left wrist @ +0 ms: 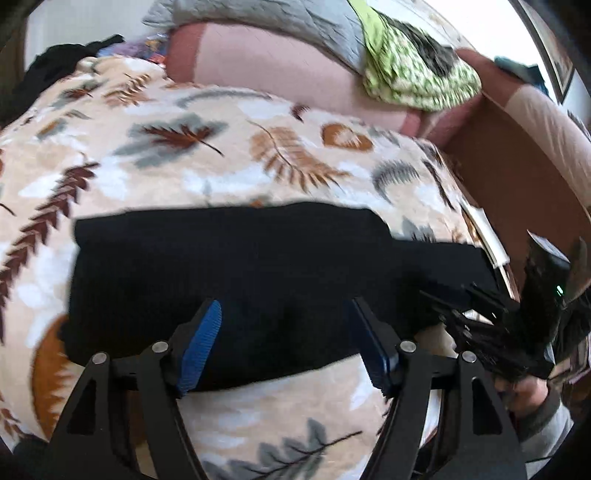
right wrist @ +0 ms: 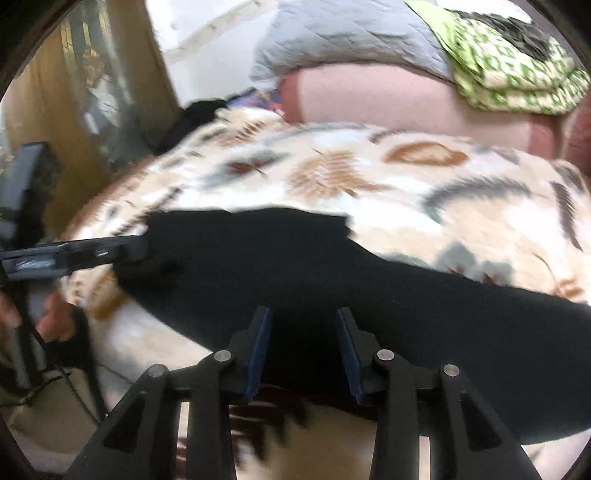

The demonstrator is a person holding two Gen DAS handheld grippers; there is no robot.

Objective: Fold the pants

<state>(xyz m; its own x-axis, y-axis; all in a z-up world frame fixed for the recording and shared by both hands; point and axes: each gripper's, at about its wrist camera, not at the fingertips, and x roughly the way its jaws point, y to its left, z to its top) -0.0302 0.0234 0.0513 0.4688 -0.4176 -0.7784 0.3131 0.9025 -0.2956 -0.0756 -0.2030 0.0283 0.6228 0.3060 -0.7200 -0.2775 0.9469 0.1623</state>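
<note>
The black pants [left wrist: 236,280] lie folded in a flat band across a leaf-print blanket [left wrist: 207,158]; they also show in the right wrist view [right wrist: 332,277]. My left gripper [left wrist: 286,314] is open, its blue-padded fingers spread wide just over the near edge of the pants, holding nothing. My right gripper [right wrist: 303,321] is open with a narrower gap, hovering over the near edge of the pants further right. The right gripper shows at the right edge of the left wrist view [left wrist: 480,317]. The left gripper shows at the left of the right wrist view [right wrist: 74,254].
A pink cushion [left wrist: 280,62] lies behind the blanket, with a grey quilt [left wrist: 266,22] and a green patterned cloth [left wrist: 413,74] on it. A brown board [left wrist: 517,173] stands at the right. Other dark clothes [left wrist: 55,70] lie at the far left. A wooden cabinet [right wrist: 92,92] stands left.
</note>
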